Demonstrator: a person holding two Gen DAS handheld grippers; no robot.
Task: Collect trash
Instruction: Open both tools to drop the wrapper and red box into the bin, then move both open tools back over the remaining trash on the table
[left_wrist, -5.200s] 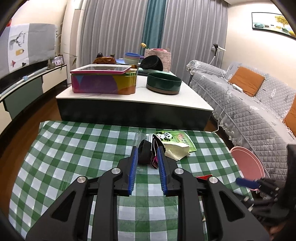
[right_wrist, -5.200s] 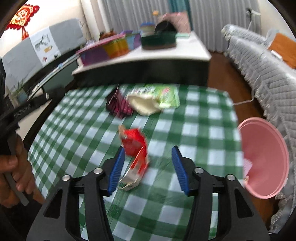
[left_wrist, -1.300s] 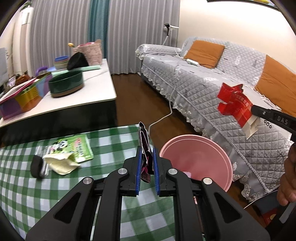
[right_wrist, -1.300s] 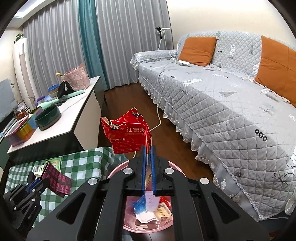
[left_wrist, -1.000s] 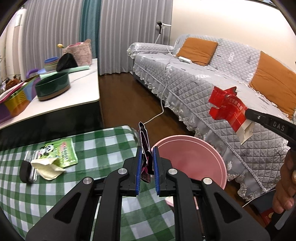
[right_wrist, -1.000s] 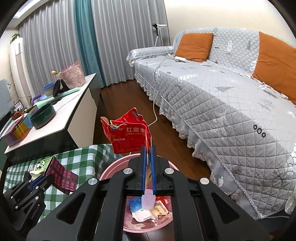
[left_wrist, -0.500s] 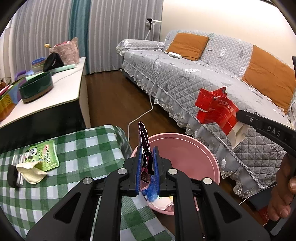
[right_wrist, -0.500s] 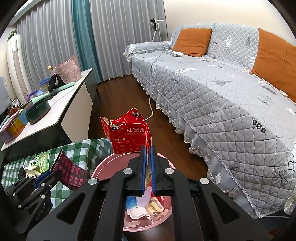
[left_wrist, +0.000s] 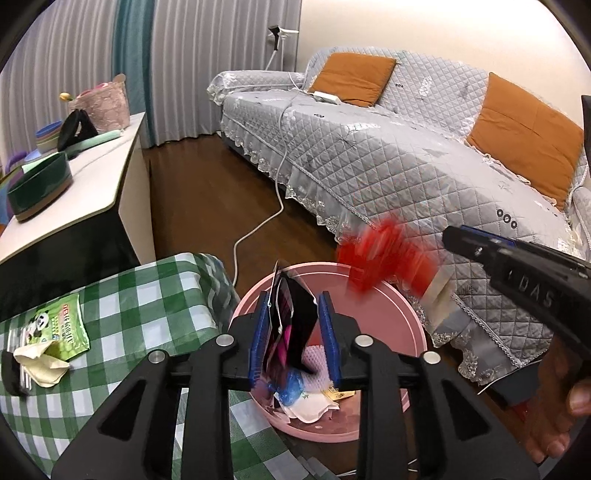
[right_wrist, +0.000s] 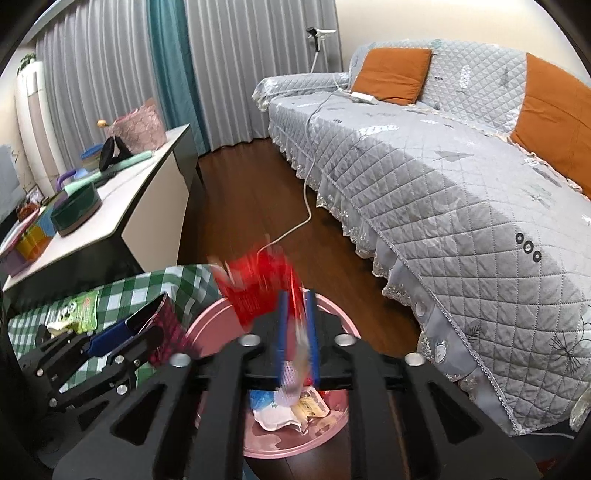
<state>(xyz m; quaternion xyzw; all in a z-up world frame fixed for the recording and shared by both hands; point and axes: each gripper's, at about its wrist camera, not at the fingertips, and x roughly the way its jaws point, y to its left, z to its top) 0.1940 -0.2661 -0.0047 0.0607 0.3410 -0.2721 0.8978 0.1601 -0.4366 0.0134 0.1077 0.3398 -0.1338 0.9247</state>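
Observation:
The pink bin (left_wrist: 399, 299) stands on the floor beside the checked table, with trash in its bottom. My left gripper (left_wrist: 294, 299) hangs over the bin's near rim, its jaws opening. A dark and pink wrapper (left_wrist: 291, 325) stands loose between its blue pads. To the right, my right gripper (left_wrist: 458, 238) is opening too. The red carton (left_wrist: 376, 258) is a blur just off its tips, above the bin. In the right wrist view the carton (right_wrist: 255, 288) slips forward from my right gripper (right_wrist: 296, 297), over the bin (right_wrist: 210, 325).
The green checked table (left_wrist: 147, 295) holds a green panda packet (left_wrist: 59, 325) and crumpled beige paper (left_wrist: 40, 365). A grey quilted sofa (left_wrist: 406, 166) is behind the bin, and a white cable (left_wrist: 258, 229) crosses the floor. A low white-topped table (left_wrist: 92, 195) stands on the left.
Both grippers' jaws have parted. The red carton has left the right gripper's grip and blurs downward. The wrapper has spread loose between the left pads, and the left gripper came further over the bin.

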